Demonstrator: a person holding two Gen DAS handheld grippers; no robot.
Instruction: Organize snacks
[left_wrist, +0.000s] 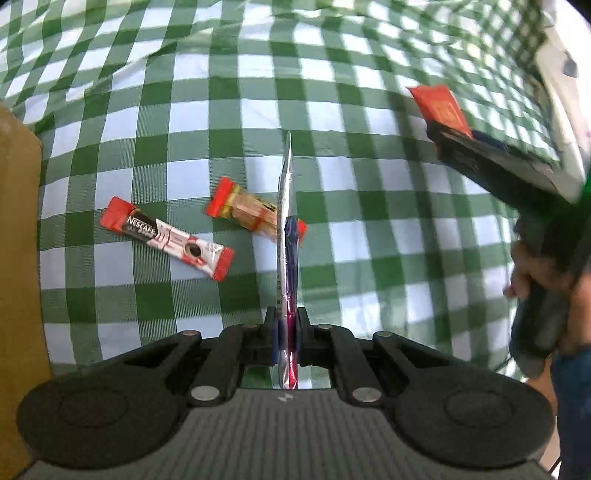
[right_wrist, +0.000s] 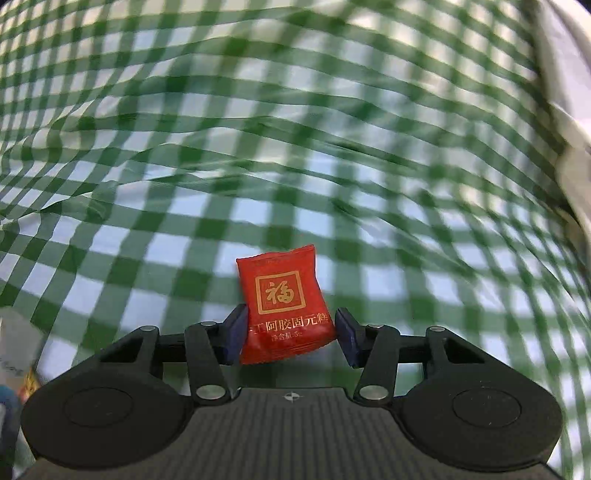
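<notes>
1. A red snack packet (right_wrist: 286, 306) with a gold square emblem sits between the pads of the right tool (right_wrist: 290, 334), lifted clear of the checked cloth (right_wrist: 332, 166); the left pad presses its edge and the right pad touches its lower corner, so the packet is held. From the left wrist view the same packet (left_wrist: 441, 107) pokes out past the dark fingers of the right tool (left_wrist: 452, 142), at the upper right.
2. A thin silver sachet (left_wrist: 286, 229) with blue and pink print stands edge-on in the left tool (left_wrist: 286, 332), whose jaws are pinched nearly together on its lower end. The sachet is raised above the cloth.
3. Two more snacks lie flat on the green-and-white checked cloth (left_wrist: 369, 240) that covers the desk: a Nescafe stick (left_wrist: 166, 238) in red and silver, and beside it, apart, a clear-wrapped bar with red ends (left_wrist: 245, 212), partly hidden behind the held sachet.
4. A person's hand (left_wrist: 524, 273) grips the handle of the right tool (only part shows at the right edge).
5. A tan, cardboard-like surface (left_wrist: 18, 240) fills the left border of the left wrist view.
6. The right wrist view is blurred across the cloth.
</notes>
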